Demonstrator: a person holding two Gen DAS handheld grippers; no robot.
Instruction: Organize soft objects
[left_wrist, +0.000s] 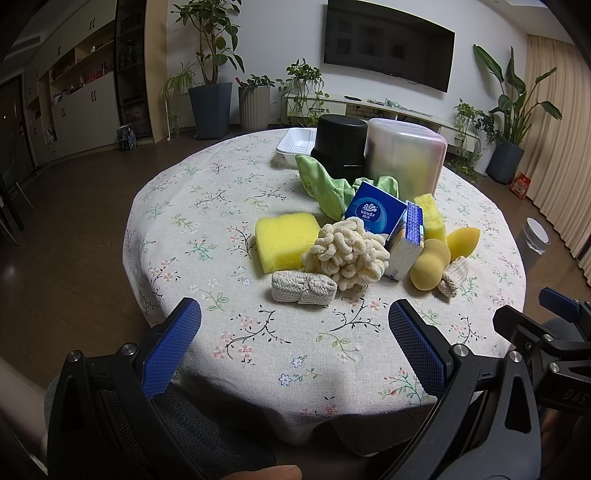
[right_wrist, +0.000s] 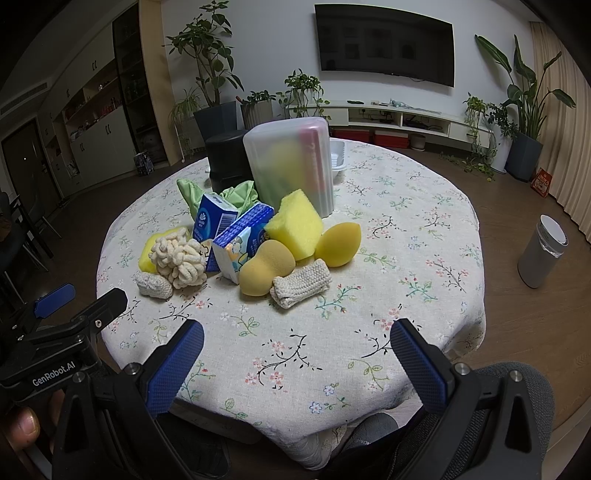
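A heap of soft things lies mid-table: a yellow sponge, a cream chenille bundle, two knitted cloth rolls, two makeup sponges, another yellow sponge, a green cloth and blue tissue packs. Behind them stands a frosted lidded box. My left gripper is open over the near table edge, empty. My right gripper is also open and empty, just short of the heap.
A black cylinder and a white tray stand at the back of the floral tablecloth. A grey bin sits on the floor to the right. Potted plants and a TV line the far wall.
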